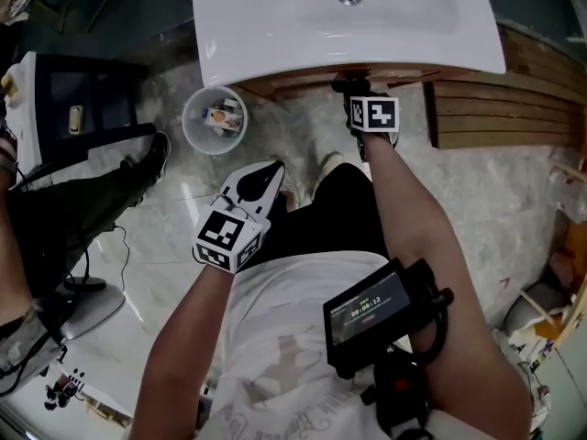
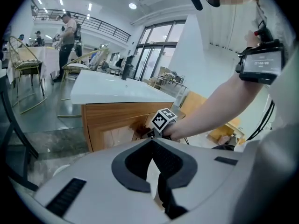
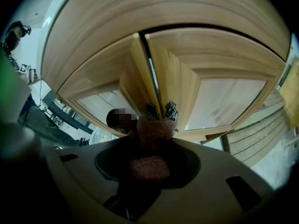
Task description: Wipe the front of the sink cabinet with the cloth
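**Right gripper view:** right tongs [image 3: 149,148] clenched on the pinkish-brown cloth [image 3: 152,128]. The cloth lies against the sink cabinet [image 3: 219,101] front, just below two ornate door handles [image 3: 170,110] where the doors meet.

**Head view:** the white sink top [image 1: 275,35] overhangs and hides that contact.

**Left gripper view:** left tongs [image 2: 152,146] closed on nothing, held well apart from the cabinet and seeing it side-on.

**Surroundings:** a marbled floor [image 1: 477,200], a white waste bin [image 1: 214,119] near the cabinet, and slatted wooden boards [image 1: 504,108] to the right. Tall glazed windows [image 2: 156,45] and chairs [image 2: 23,73] stand behind.
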Demonstrator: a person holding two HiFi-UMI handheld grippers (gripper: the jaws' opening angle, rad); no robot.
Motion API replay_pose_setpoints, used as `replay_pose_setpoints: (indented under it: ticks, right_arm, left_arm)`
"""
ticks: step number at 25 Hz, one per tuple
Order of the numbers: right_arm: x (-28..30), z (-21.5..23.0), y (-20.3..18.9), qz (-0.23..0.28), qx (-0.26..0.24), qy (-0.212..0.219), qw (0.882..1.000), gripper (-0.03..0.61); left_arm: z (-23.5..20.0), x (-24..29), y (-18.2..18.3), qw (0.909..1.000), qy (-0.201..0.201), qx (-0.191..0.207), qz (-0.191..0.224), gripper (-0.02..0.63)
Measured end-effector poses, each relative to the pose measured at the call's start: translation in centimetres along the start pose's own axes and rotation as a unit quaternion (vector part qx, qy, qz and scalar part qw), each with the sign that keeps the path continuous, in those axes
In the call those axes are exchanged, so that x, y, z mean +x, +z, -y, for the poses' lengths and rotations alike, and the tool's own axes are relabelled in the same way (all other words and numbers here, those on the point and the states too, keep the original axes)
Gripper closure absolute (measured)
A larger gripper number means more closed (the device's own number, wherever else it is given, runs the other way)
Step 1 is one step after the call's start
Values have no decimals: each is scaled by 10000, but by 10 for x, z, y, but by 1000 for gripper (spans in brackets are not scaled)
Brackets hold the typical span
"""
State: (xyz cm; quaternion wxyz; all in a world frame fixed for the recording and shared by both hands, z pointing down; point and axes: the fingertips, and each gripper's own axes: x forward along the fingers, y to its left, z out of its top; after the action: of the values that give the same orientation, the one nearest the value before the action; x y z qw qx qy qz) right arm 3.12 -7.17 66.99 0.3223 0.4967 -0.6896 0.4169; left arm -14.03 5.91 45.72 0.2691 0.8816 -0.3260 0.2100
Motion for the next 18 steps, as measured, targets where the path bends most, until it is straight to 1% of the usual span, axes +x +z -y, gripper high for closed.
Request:
replay_pose_setpoints:
  ticks: [3,7,11,13,15,18]
  right_arm:
    - [10,1,-3,2,-89,-2,10000,438]
    - [29,-8,-12,-194,-664,-1,9976,439]
    - [38,-20,-11,-90,-802,-49,9967,439]
    - [44,-37,-8,-20,-1118,77,9937,439]
    - [50,-59,-5,66,-1452,309,9889,439]
    - [60,-92,-2,133,-1728,583,9831,439]
  left_arm:
    - [-8,6,-4,9999,89,59,132,606]
    - [-24,8,-15,9994,251,26,247,606]
    - [-33,3,-23,9989,316,2,336,606]
    - [-38,-2,-28,9987,373,-3,340,606]
    - [-41,-7,-32,9983,437,-45,372,606]
    - [-46,-14,-36,9976,515,-124,440,606]
